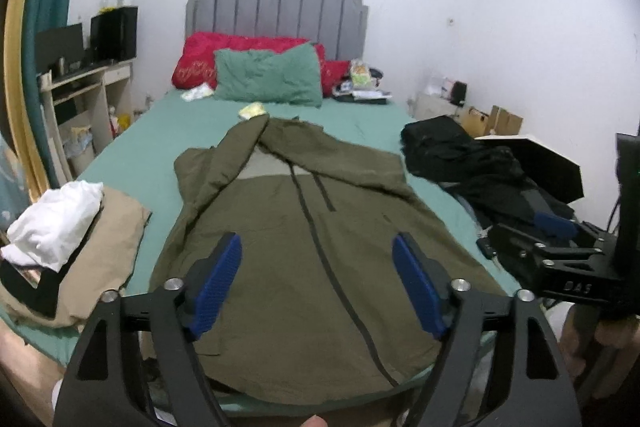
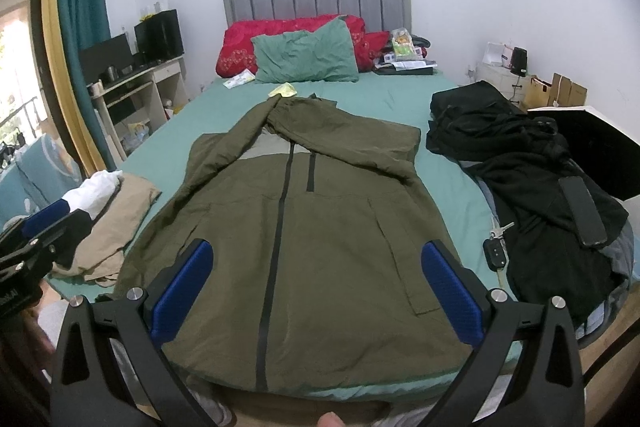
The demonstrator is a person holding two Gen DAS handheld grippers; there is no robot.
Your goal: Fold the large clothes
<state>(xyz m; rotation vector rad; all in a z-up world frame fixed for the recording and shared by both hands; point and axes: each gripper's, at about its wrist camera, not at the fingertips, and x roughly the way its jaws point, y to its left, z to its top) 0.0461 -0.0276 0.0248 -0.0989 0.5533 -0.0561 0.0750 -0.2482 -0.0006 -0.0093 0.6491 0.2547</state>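
**Jacket lies lengthwise ahead of both grippers, hem nearest**

Taking the jacket's black centre zip [image 2: 280, 227] as the landmark and reading from its left side to its right: well to the left of the zip, at the bed's near-left edge, sits a pile of tan and white clothes [image 1: 80, 227]. Just left of the zip, above the hem, hovers the left gripper [image 1: 318, 283], jaws spread wide with nothing between them, only jacket cloth showing beneath. The olive jacket [image 2: 304, 235] itself is spread flat and front-up on the green bed [image 2: 160, 147], its long axis running along the zip from the hem at the bed's foot, close under the grippers, to the hood up towards the pillows; both sleeves appear already folded in across the chest. The right gripper [image 2: 316, 287] straddles the zip and reaches to its right, jaws equally wide and empty. Further right of the zip lie a car key [image 2: 496, 251] and a heap of black clothes [image 2: 540, 187].

I judge each gripper stands nearest its own hem corner, so the coming move likely means taking the hem and carrying it up along the zip.
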